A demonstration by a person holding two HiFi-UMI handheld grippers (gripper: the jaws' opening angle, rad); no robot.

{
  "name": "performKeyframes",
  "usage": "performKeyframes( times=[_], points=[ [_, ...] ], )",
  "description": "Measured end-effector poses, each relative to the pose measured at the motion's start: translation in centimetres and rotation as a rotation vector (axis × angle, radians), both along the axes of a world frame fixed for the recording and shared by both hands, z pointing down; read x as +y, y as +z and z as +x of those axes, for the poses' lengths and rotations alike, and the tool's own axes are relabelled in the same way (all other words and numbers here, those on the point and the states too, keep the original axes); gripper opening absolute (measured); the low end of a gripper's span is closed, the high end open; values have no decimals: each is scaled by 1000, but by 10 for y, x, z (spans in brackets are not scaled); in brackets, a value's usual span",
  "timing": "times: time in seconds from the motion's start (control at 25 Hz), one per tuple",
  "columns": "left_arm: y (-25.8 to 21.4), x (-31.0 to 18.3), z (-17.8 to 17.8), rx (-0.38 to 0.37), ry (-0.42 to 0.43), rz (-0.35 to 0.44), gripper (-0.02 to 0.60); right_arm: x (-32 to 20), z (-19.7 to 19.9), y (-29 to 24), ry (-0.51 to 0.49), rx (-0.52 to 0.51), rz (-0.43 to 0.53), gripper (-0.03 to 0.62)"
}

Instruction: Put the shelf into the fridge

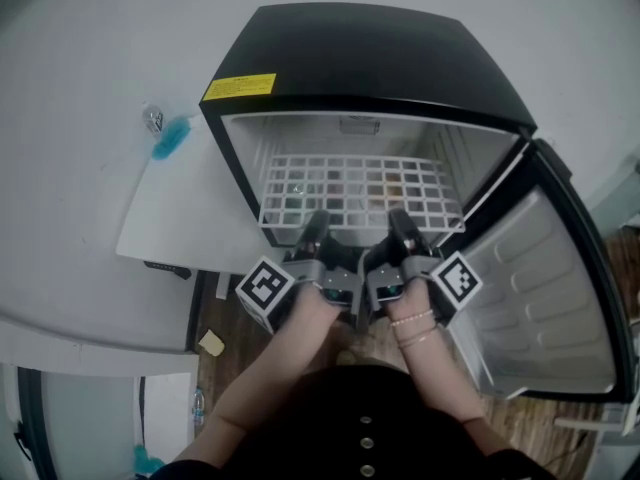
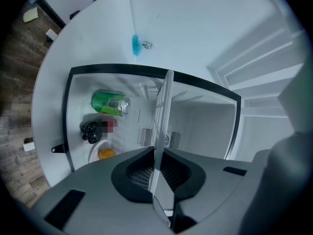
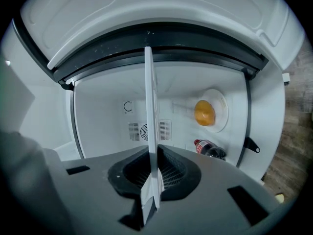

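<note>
A white wire shelf (image 1: pixel 360 192) lies flat, partly inside the open black mini fridge (image 1: pixel 370 58). Its front edge sticks out of the opening. My left gripper (image 1: pixel 316 226) is shut on the shelf's front edge at left, my right gripper (image 1: pixel 399 224) is shut on it at right. In the left gripper view the shelf (image 2: pixel 163 116) shows edge-on between the closed jaws; the right gripper view shows the shelf (image 3: pixel 150 126) the same way. Below the shelf lie a green can (image 2: pixel 110 103), a dark cola bottle (image 3: pixel 210 149) and an orange on a plate (image 3: pixel 205 112).
The fridge door (image 1: pixel 545 288) hangs open to the right. A white board (image 1: pixel 185 208) lies left of the fridge, with a blue object (image 1: pixel 171 137) on the white surface beyond it. Wood floor (image 1: pixel 225 328) shows under my arms.
</note>
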State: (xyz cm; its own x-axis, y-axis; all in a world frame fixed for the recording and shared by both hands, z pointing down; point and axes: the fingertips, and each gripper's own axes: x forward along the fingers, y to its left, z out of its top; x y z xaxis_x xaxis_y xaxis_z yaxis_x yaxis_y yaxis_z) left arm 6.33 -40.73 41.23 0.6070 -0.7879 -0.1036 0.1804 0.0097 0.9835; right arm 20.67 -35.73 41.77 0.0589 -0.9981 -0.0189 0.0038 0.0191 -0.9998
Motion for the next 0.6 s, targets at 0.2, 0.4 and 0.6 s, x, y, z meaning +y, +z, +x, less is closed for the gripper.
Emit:
performKeyframes(
  times=[0.2,0.4,0.6],
  points=[
    [0,-1,1,-3,7,6,32,0,1,1,7,0,3,31],
    [0,-2,1,-7,9,20,32,-1,0,0,8,-3,21,31],
    [0,-19,7,-12,-1,10,32,-20,6,0,2,-6,14,31]
  ],
)
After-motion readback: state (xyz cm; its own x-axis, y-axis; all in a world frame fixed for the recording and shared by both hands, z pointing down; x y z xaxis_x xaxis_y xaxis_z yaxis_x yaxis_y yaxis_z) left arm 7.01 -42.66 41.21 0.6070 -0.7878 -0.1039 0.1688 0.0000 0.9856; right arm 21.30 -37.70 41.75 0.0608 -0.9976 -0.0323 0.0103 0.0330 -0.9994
